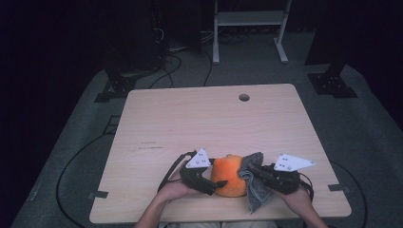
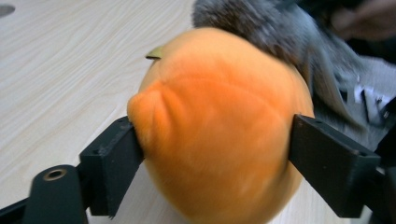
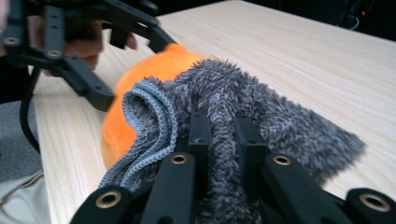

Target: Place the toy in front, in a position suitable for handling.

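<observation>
An orange plush fruit point(image 1: 229, 176) with a small green stem sits near the front edge of the wooden table point(image 1: 204, 123). My left gripper point(image 1: 219, 182) comes in from its left. In the left gripper view both pads point(image 2: 112, 158) press into the sides of the orange plush fruit point(image 2: 219, 126) and dent it. My right gripper point(image 1: 251, 170) is shut on a grey fuzzy cloth point(image 1: 254, 187), which drapes against the fruit's right side. In the right gripper view the grey fuzzy cloth point(image 3: 275, 121) is pinched between the jaws of my right gripper point(image 3: 223, 126), with the orange plush fruit point(image 3: 140, 79) behind it.
A round cable hole point(image 1: 244, 97) lies at the table's far side. Bare wood spreads beyond the fruit. Cables run over the grey floor, and a white metal stand point(image 1: 249, 19) rises behind the table.
</observation>
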`<state>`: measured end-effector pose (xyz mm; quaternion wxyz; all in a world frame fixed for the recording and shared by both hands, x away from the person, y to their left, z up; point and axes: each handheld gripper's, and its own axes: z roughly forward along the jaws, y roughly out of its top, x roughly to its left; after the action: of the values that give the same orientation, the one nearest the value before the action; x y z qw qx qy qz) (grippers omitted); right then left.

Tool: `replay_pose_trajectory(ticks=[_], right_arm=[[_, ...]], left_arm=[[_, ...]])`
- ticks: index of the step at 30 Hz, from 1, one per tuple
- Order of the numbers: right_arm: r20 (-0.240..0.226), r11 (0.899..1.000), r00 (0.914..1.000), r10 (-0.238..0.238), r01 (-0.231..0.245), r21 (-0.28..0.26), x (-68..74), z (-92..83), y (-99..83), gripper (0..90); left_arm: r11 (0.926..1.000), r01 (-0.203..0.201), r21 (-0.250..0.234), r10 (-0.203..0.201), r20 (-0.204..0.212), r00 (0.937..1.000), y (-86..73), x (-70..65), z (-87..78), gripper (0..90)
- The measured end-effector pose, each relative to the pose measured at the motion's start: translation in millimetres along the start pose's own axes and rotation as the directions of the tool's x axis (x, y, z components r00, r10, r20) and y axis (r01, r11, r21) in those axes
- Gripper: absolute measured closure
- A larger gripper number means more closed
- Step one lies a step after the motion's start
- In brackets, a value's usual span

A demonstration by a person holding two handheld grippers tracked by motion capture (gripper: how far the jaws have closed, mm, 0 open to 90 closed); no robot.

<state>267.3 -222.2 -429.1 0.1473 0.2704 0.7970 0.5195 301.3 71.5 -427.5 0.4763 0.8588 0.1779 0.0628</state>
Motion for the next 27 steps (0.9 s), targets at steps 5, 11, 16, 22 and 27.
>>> replay_pose_trajectory(ticks=[5,11,16,22,27], right_arm=[[0.000,1.000,0.9997,0.026,-0.026,0.010,-10.9,1.4,-4.5,78.9],[0.035,0.996,0.9978,0.057,-0.059,0.062,-21.1,-2.1,-13.2,78.9],[-0.009,0.998,0.9985,0.054,-0.054,0.023,-14.9,-4.1,-3.9,79.1],[-0.012,0.993,0.9955,0.094,-0.093,0.068,-21.7,1.0,-14.0,79.1],[-0.030,0.993,0.9925,0.119,-0.118,0.031,-20.8,-3.6,-8.7,79.1]], left_arm=[[0.9989,-0.039,0.027,0.040,-0.036,0.9985,-4.8,1.9,-0.4,29.7],[0.9980,-0.049,0.040,0.051,-0.037,0.9980,-10.6,3.5,-2.4,29.9],[0.9963,-0.041,0.075,0.043,-0.027,0.9987,-11.9,6.7,-6.0,29.9],[0.9944,-0.047,0.095,0.049,-0.012,0.9987,-13.4,7.2,-7.2,30.5],[0.9947,-0.049,0.090,0.051,-0.021,0.9985,-13.7,7.0,-6.1,27.4]])
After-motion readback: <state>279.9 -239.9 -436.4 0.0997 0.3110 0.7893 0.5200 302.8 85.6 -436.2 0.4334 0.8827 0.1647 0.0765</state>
